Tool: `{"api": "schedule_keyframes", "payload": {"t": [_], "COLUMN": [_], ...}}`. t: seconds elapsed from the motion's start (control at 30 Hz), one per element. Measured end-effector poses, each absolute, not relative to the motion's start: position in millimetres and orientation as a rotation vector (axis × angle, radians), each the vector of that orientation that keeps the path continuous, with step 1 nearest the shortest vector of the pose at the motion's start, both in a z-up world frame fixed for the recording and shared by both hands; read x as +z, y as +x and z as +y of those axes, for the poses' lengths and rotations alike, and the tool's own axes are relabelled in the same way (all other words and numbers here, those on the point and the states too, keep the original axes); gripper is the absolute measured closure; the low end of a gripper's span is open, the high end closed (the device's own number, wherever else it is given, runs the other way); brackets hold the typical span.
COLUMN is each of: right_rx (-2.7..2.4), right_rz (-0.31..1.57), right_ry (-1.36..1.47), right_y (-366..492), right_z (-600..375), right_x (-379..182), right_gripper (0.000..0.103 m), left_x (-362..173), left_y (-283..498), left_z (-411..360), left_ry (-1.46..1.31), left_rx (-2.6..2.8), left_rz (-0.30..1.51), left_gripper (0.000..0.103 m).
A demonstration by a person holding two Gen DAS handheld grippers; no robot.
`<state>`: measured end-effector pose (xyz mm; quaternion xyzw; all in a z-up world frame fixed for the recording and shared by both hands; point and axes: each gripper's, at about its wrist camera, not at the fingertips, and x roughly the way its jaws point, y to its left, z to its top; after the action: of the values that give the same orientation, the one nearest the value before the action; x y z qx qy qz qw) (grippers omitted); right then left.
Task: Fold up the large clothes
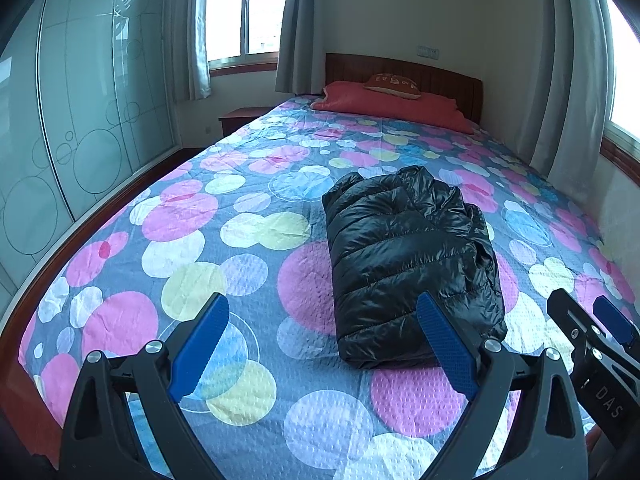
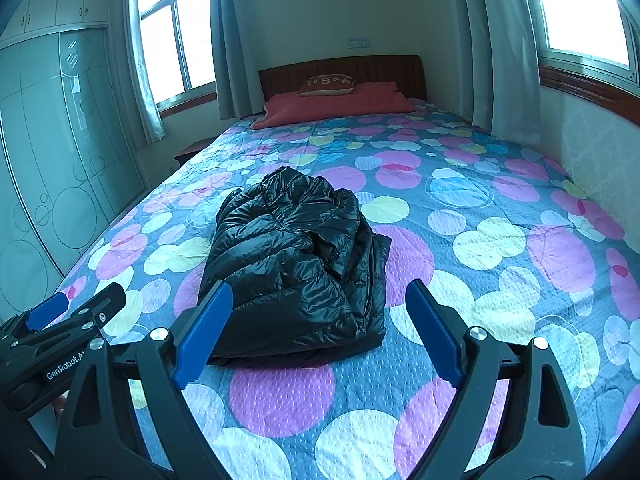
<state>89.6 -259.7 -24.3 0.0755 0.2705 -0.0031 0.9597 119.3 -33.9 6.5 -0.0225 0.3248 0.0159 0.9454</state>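
Both grippers, left gripper [image 1: 324, 344] and right gripper [image 2: 320, 332], hover spread-jawed above the folded jacket [image 1: 408, 264].

Glossy black quilted jacket [image 1: 408, 256] on grey bedspread [image 1: 240, 208] with pink, yellow, white circles.

**Lettering on the two handheld grippers**

White capitals "DAS" are showing on the black metal body of the right gripper [image 1: 592, 332], seen from the left wrist. "GenRobot.A", cut off at its end, is showing in white on the black left gripper [image 2: 76, 312]. The small brown cushion [image 1: 392, 85] is carrying pale lettering too blurred to read.
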Motion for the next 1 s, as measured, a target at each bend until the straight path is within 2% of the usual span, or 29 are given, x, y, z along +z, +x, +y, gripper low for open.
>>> {"api": "schedule_keyframes", "payload": {"t": [1.0], "right_rx": [-0.006], "right_rz": [0.547], "right_ry": [0.152], "right_y": [94.0], "right_z": [-261.8], "right_x": [-24.4], "right_gripper": [0.015], "left_x": [2.4], "left_y": [120.1], "left_z": [-35.5], "left_ry": [-0.043], "left_rx": [0.045], "left_rz": [0.665], "left_gripper": [0.008]}}
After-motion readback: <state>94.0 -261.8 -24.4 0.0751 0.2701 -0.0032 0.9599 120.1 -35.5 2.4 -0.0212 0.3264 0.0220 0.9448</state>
